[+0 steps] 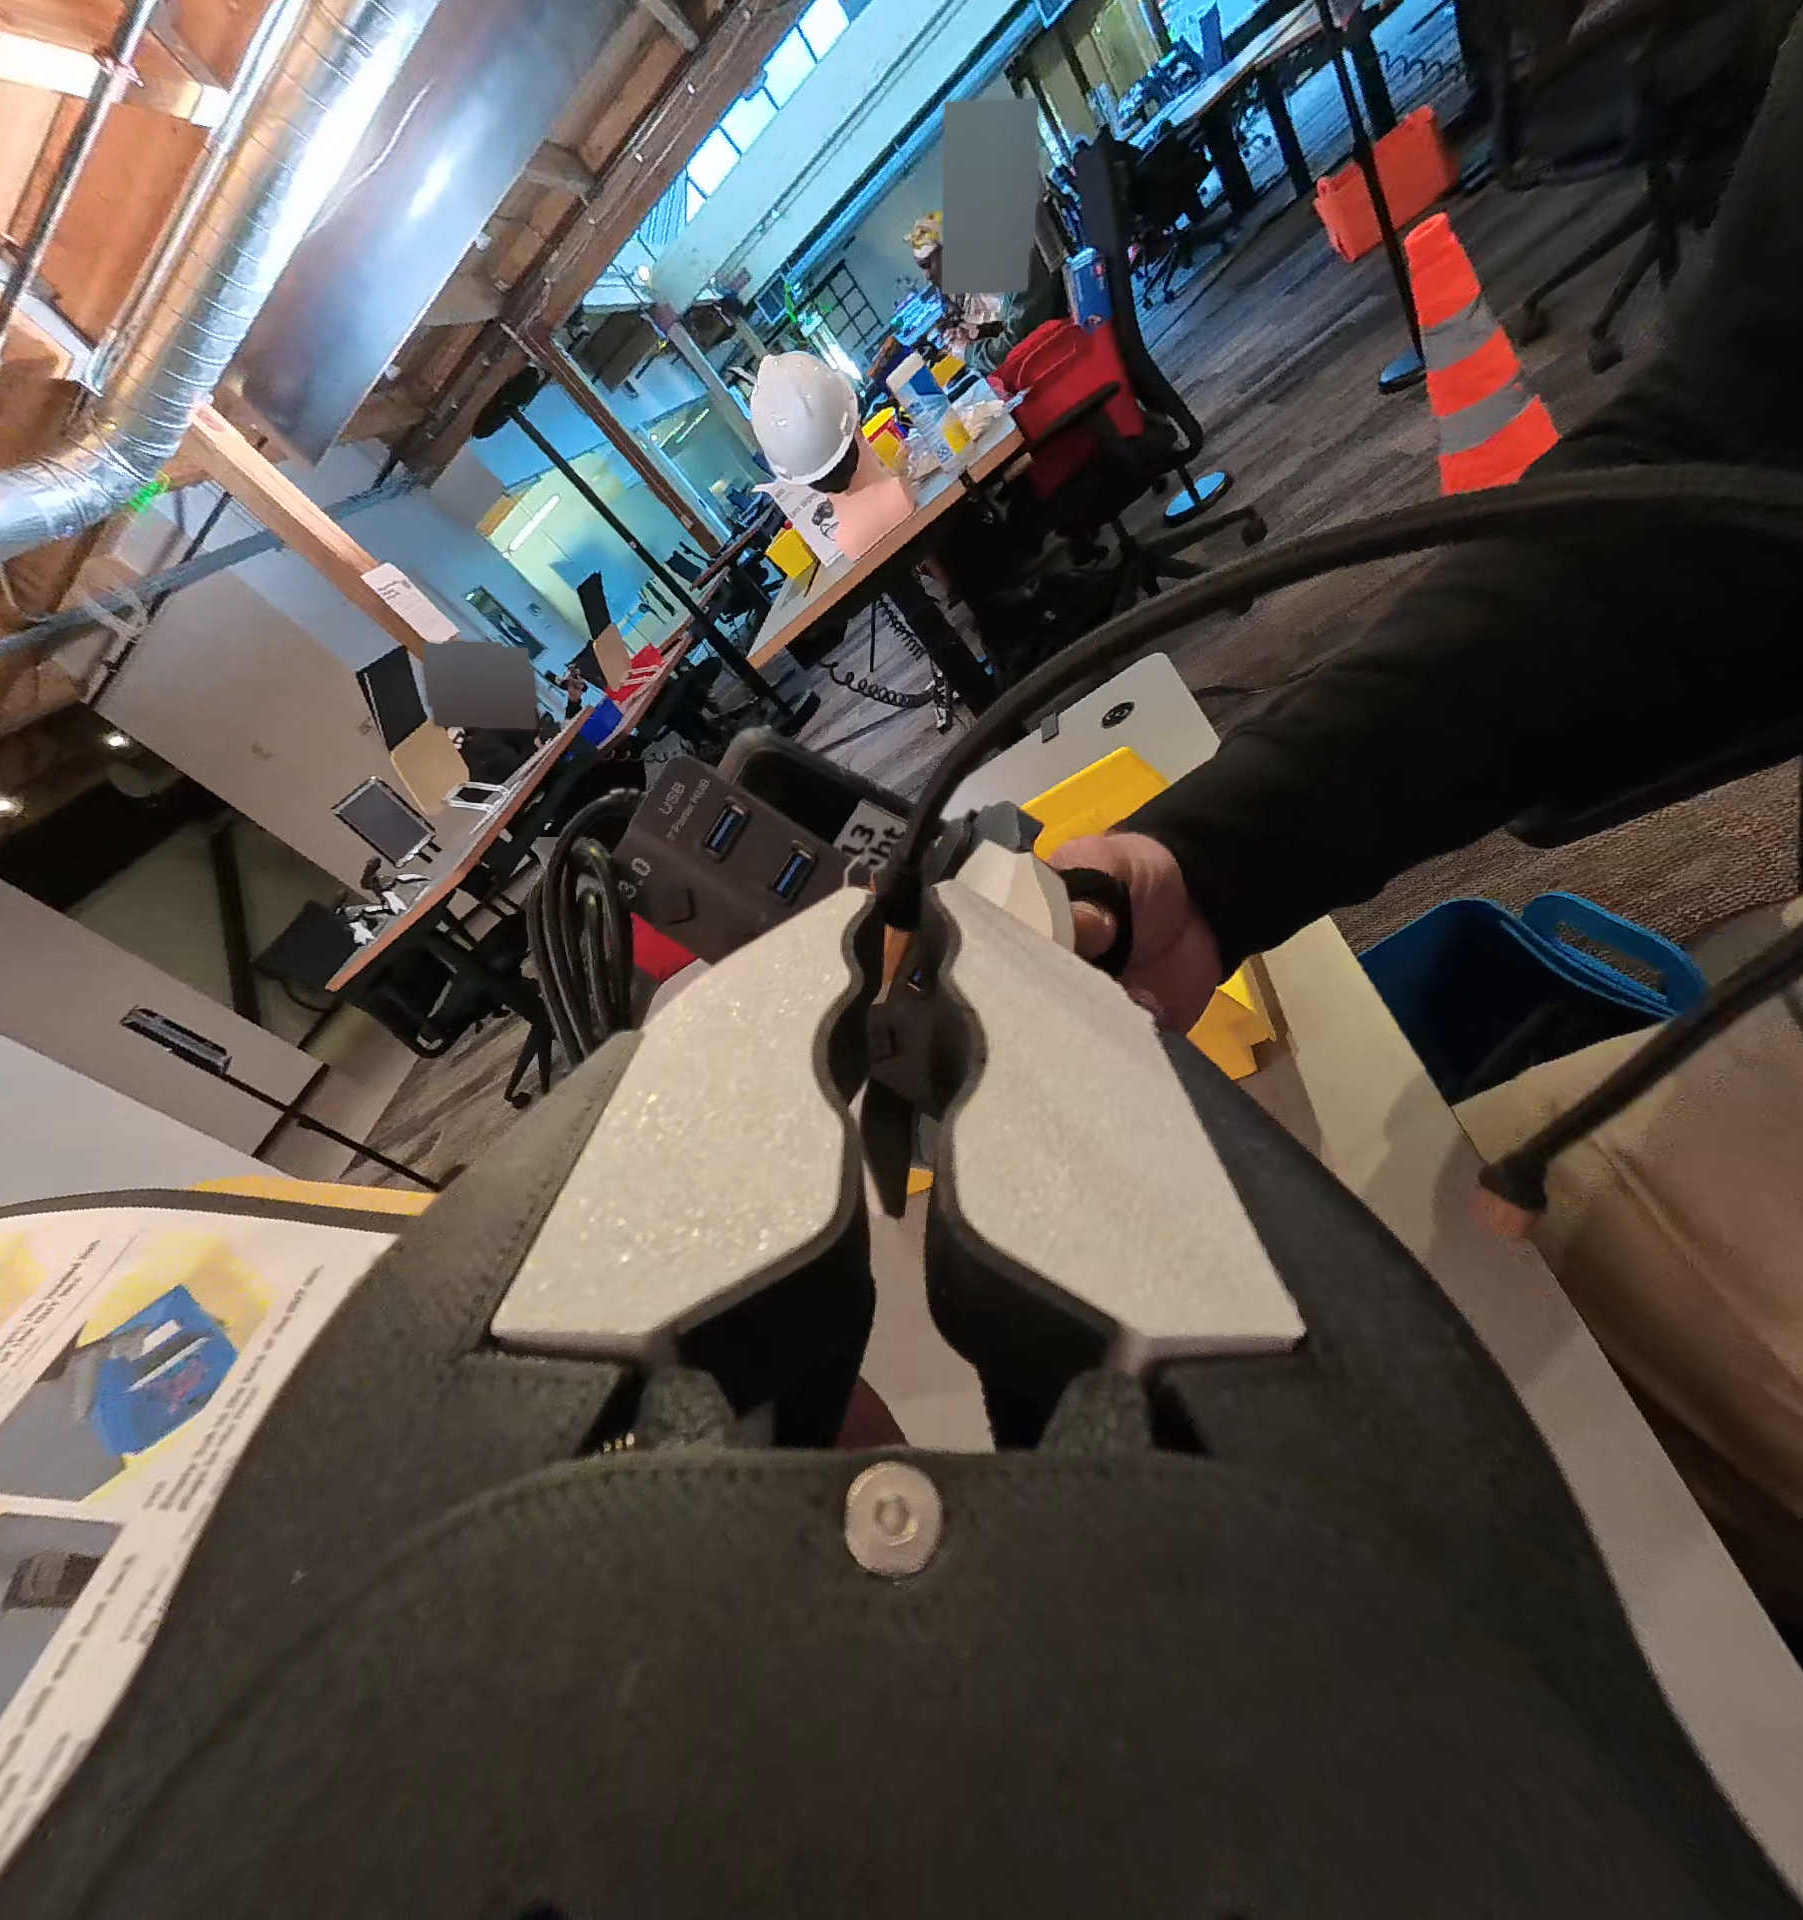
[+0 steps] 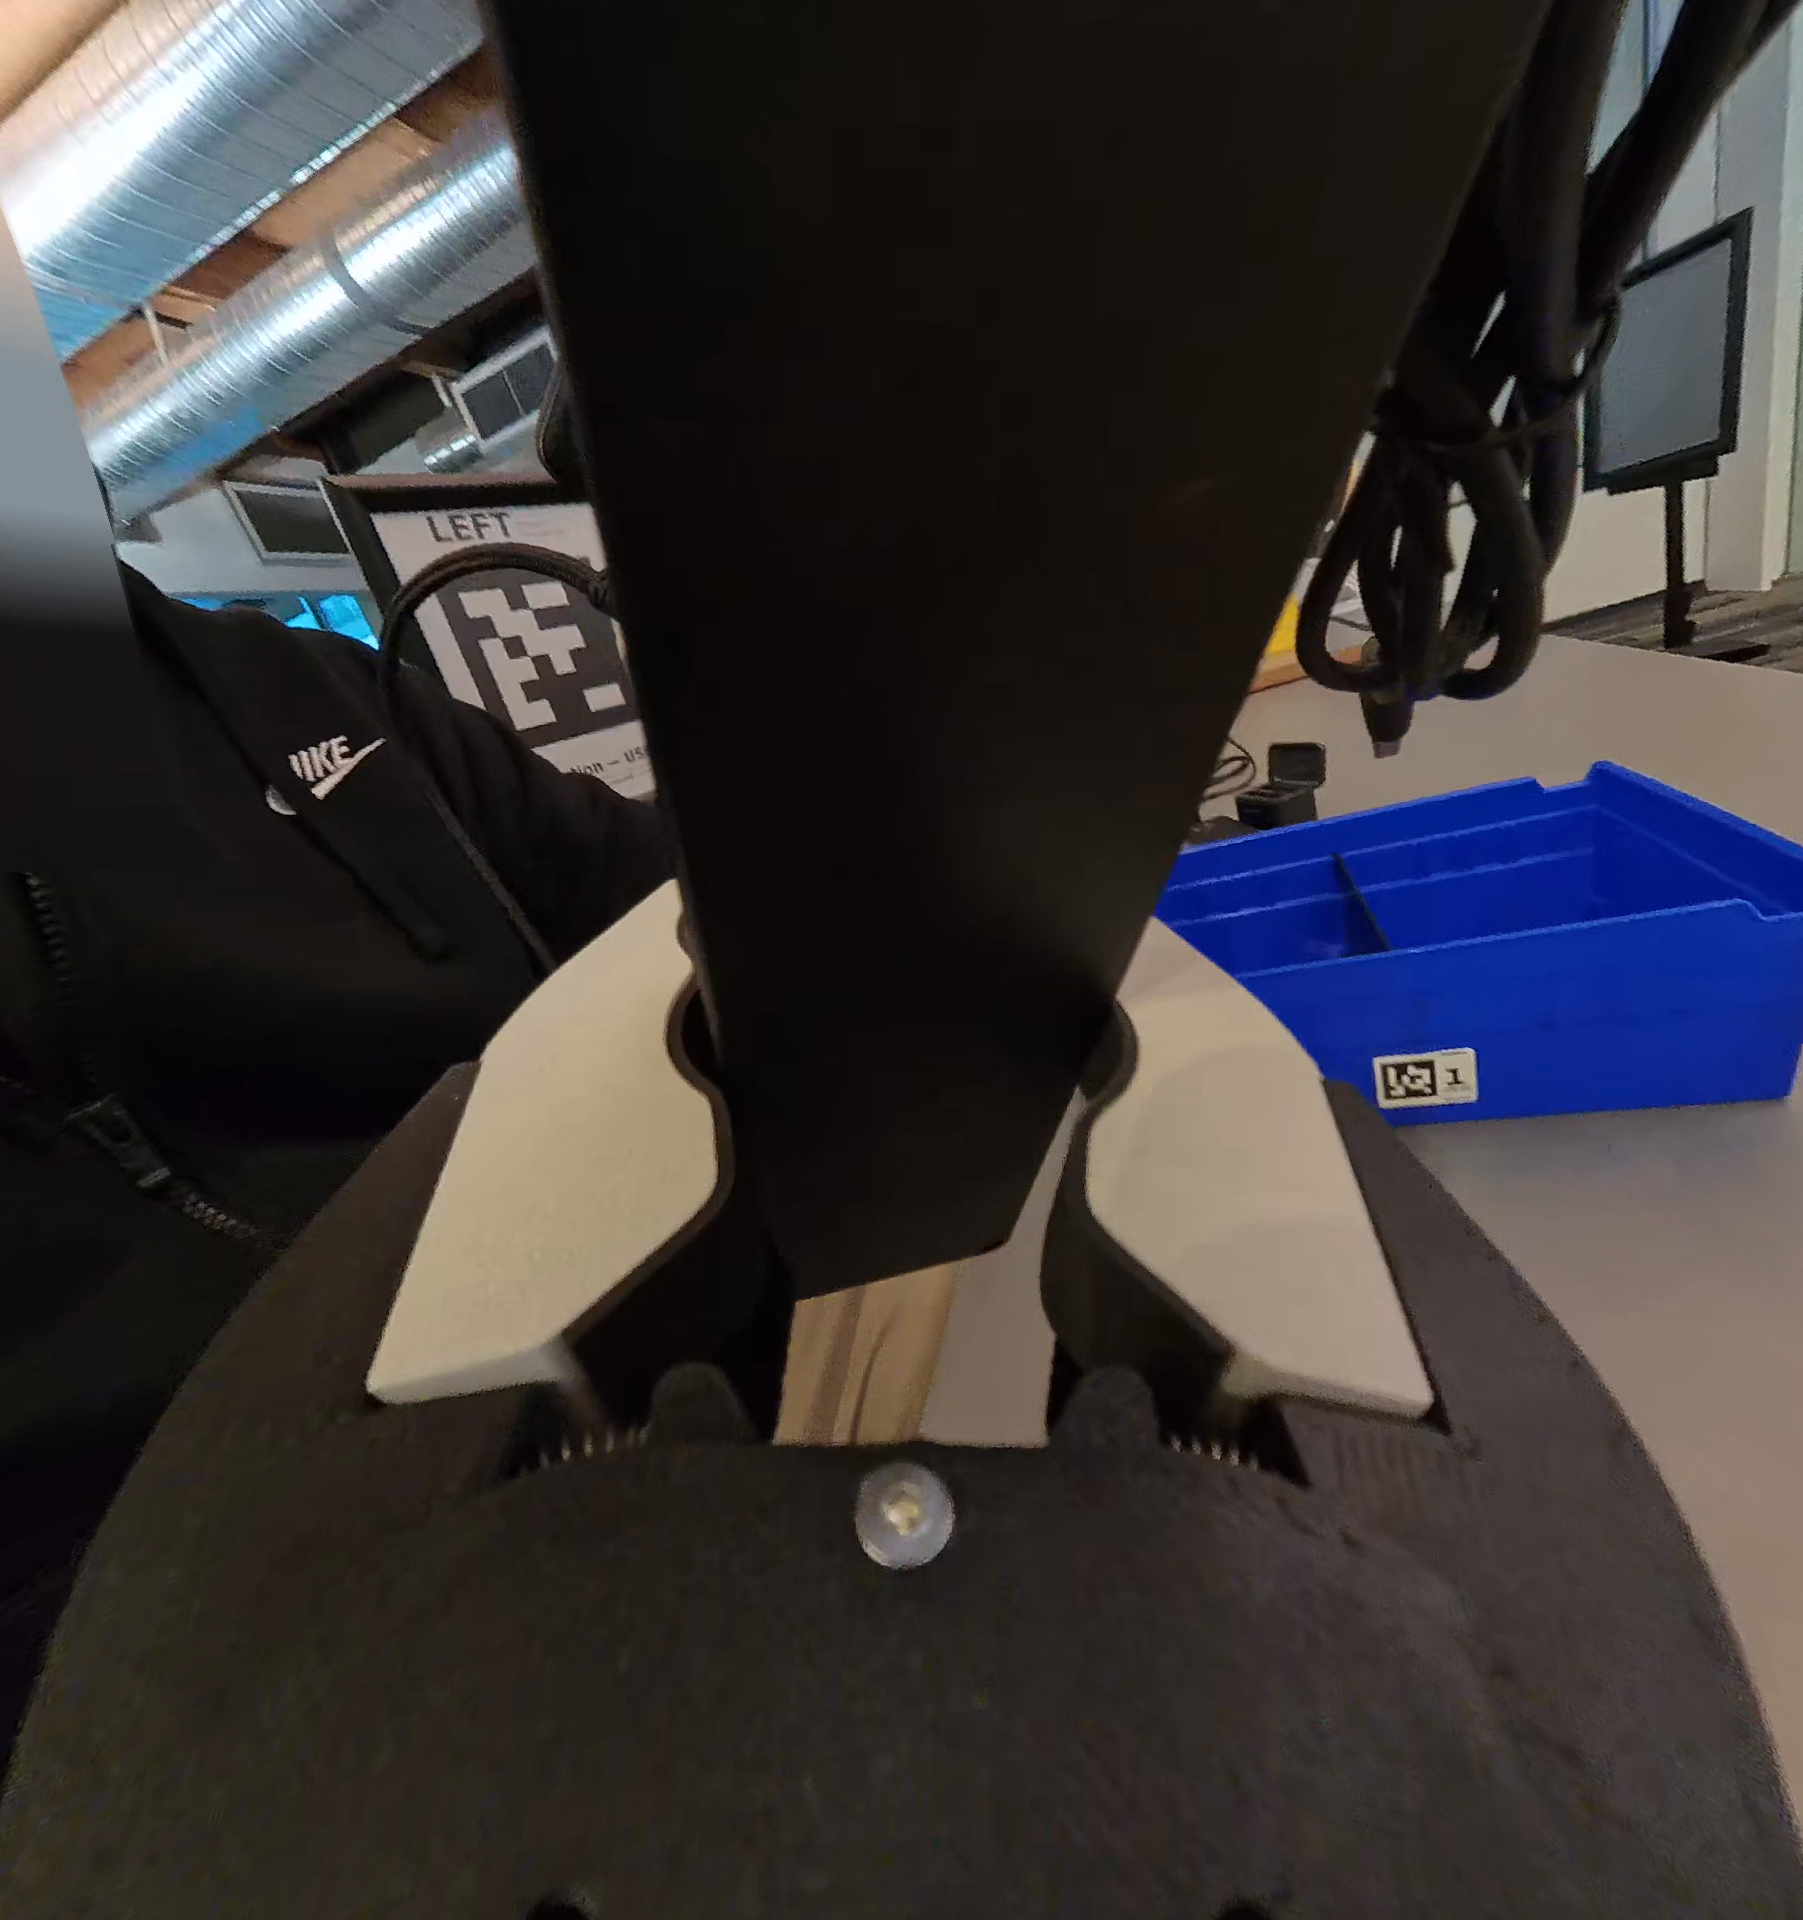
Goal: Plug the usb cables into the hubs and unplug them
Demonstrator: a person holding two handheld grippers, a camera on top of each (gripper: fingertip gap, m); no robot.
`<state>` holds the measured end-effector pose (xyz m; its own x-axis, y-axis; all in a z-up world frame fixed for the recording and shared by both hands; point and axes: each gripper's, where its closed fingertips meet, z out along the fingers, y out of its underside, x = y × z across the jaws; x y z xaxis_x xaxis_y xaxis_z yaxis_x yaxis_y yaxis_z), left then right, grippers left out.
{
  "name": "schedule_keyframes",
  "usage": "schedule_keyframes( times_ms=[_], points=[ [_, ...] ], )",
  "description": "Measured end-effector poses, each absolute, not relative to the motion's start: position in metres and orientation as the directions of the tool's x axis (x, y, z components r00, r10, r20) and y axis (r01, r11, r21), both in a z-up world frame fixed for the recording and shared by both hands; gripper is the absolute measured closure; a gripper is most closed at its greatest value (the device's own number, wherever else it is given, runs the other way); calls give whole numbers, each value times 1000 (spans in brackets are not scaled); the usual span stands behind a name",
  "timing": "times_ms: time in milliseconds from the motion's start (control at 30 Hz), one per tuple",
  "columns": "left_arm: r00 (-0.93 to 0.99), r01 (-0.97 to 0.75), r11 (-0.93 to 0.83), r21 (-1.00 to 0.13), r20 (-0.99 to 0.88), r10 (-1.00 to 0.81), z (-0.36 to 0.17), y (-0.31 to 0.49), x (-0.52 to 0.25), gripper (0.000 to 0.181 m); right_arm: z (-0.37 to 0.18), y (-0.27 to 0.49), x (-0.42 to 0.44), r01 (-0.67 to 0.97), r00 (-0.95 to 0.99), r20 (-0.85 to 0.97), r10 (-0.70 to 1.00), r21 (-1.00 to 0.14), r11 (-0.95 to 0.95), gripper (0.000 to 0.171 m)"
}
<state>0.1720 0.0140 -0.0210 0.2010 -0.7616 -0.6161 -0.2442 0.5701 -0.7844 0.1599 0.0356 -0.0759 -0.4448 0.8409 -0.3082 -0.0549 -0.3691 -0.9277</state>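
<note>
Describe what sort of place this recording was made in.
Probably an open-plan workshop or lab office: exposed silver ductwork overhead, rows of work desks with office chairs, and an orange traffic cone on the carpet.

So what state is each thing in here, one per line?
Left gripper: shut on cable.
Cable: pinched at the fingertips, arcing up to the right.
Right gripper: shut on hub.
Hub: held off the table; two ports seen empty.
Blue bin: on table, looks empty.

Left hand-held gripper (image 1: 902,935) nearly closed, pinching something thin; right hand-held gripper (image 2: 902,1023) clamped, fingers held apart.
</note>
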Motion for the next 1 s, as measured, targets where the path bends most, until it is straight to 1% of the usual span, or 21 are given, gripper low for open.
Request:
schedule_keyframes(
  times_ms=[133, 267, 367, 433, 500, 533, 600, 667, 700, 767, 800, 867, 933, 967, 1000],
  points=[
    [198, -267, 548, -793, -601, -774, -36, 31, 173, 175, -85, 43, 159, -28, -403, -316, 859, -934, -357, 104],
    [200, -443, 518, -732, -643, -739, -65, 60, 159, 175, -97, 67, 162, -9, -272, -335, 902, -937, -350, 104],
    [165, -616, 468, -634, -684, -710, -105, 86, 141, 174, -103, 89, 168, -13, -150, -324, 934, -944, -330, 104],
    [102, -720, 444, -534, -714, -693, -141, 100, 128, 174, -108, 99, 173, -1, -92, -315, 945, -949, -316, 104],
    [23, -801, 420, -426, -724, -689, -181, 110, 117, 174, -109, 105, 177, -10, -74, -333, 940, -942, -335, 104],
    [-7, -830, 410, -379, -727, -687, -199, 114, 113, 174, -109, 107, 177, -14, -68, -342, 937, -939, -344, 104],
    [-33, -868, 376, -326, -715, -698, -229, 121, 107, 174, -108, 107, 178, -18, -68, -344, 937, -938, -345, 104],
    [-56, -910, 321, -263, -689, -722, -251, 125, 96, 173, -108, 106, 177, -10, -66, -335, 940, -942, -336, 104],
    [-53, -924, 289, -250, -665, -745, -258, 124, 92, 172, -107, 104, 176, -7, -71, -331, 941, -943, -333, 104],
    [-13, -939, 221, -265, -613, -790, -262, 121, 87, 164, -107, 103, 176, -1, -72, -326, 943, -945, -327, 104],
    [23, -940, 195, -278, -624, -781, -257, 124, 85, 159, -107, 103, 176, 1, -72, -324, 943, -946, -325, 104],
    [120, -939, 100, -330, -584, -803, -250, 123, 79, 149, -107, 103, 176, -1, -76, -325, 943, -945, -326, 104],
    [285, -919, -83, -386, -503, -816, -248, 124, 70, 145, -106, 104, 177, -6, -76, -327, 942, -945, -328, 104],
    [388, -887, -182, -424, -471, -792, -247, 127, 68, 145, -105, 104, 177, -8, -80, -328, 941, -944, -330, 104],
    [472, -840, -263, -474, -400, -786, -250, 124, 73, 145, -105, 104, 176, -9, -81, -328, 941, -944, -330, 104]
  ],
)
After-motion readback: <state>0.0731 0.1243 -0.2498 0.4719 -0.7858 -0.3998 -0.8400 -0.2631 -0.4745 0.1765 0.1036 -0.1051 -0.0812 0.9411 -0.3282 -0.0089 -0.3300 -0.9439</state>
